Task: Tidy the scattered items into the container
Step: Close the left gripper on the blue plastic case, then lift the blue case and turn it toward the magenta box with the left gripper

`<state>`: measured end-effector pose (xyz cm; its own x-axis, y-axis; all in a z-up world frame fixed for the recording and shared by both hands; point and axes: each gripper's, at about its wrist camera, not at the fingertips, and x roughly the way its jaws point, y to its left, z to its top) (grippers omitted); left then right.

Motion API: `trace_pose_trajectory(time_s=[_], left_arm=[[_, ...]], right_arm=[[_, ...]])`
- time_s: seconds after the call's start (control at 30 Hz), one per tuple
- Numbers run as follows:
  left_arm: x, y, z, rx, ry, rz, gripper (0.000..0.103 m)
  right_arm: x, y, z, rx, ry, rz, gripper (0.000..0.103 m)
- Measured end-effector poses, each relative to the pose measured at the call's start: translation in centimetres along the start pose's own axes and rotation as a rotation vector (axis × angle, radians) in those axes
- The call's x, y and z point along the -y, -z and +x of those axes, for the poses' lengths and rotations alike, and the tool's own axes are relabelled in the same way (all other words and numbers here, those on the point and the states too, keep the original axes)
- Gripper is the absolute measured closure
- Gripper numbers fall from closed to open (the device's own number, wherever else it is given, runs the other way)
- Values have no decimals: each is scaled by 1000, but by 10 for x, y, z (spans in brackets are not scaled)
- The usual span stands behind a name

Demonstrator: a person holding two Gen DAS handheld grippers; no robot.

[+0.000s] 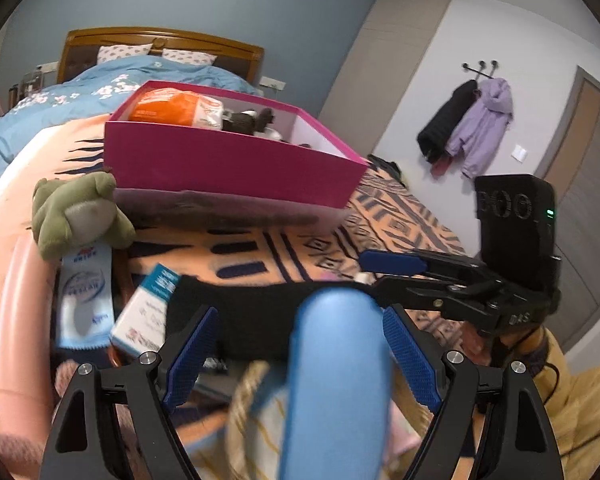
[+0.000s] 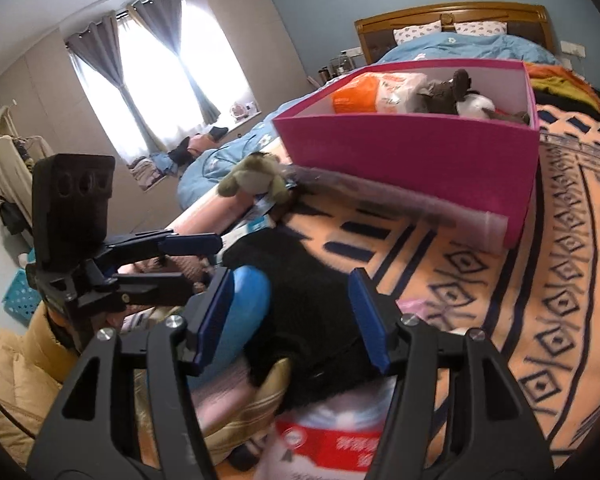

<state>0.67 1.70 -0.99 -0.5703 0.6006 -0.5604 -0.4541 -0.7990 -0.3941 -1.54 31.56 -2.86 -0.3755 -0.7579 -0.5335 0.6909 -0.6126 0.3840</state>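
1. The left gripper (image 1: pixel 300 354) has its jaws wide apart, astride a smooth blue rounded object (image 1: pixel 336 380). Only the right pad looks close to it. If the jaws close off-centre, the rounded surface may squirt out.
2. The right gripper (image 2: pixel 296 320) stands partly apart over a black fuzzy cloth (image 2: pixel 316 320), pads not visibly pressing. Its left finger is just beside the blue object, so the two tools could collide or snag the same item.
3. Directly under the right gripper lies a red-and-white packet (image 2: pixel 332 440); a low grab may take it along with the cloth.
4. Ahead and left of the left gripper, a toothpaste tube (image 1: pixel 86 304), small box (image 1: pixel 146 312) and green plush frog (image 1: pixel 80 212) lie crowded together, easily nudged.
5. Farthest ahead, the pink box (image 1: pixel 228 160) already holds items; a careless drop could hit its near wall.
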Motion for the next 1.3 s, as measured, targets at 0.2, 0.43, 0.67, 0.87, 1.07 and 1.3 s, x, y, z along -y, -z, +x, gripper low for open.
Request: trace_pose_trajectory(time_s=[0.2, 0.43, 0.67, 0.87, 1.07, 1.3], left_arm=[[16, 21, -8, -30, 15, 34, 17], [28, 40, -9, -59, 28, 58, 17], [26, 51, -3, -97, 10, 46, 17], [24, 57, -8, -86, -4, 46, 17], [26, 60, -10, -76, -49, 76, 24], [19, 60, -19, -62, -55, 78, 42]], right_arm=[[-9, 13, -1, -13, -51, 30, 41], [-18, 18, 7, -32, -85, 36, 41], [-25, 18, 18, -53, -109, 32, 41], [-22, 18, 22, -57, -123, 51, 41], [-26, 19, 21, -60, -141, 49, 41], [-22, 20, 24, -68, -170, 72, 41]])
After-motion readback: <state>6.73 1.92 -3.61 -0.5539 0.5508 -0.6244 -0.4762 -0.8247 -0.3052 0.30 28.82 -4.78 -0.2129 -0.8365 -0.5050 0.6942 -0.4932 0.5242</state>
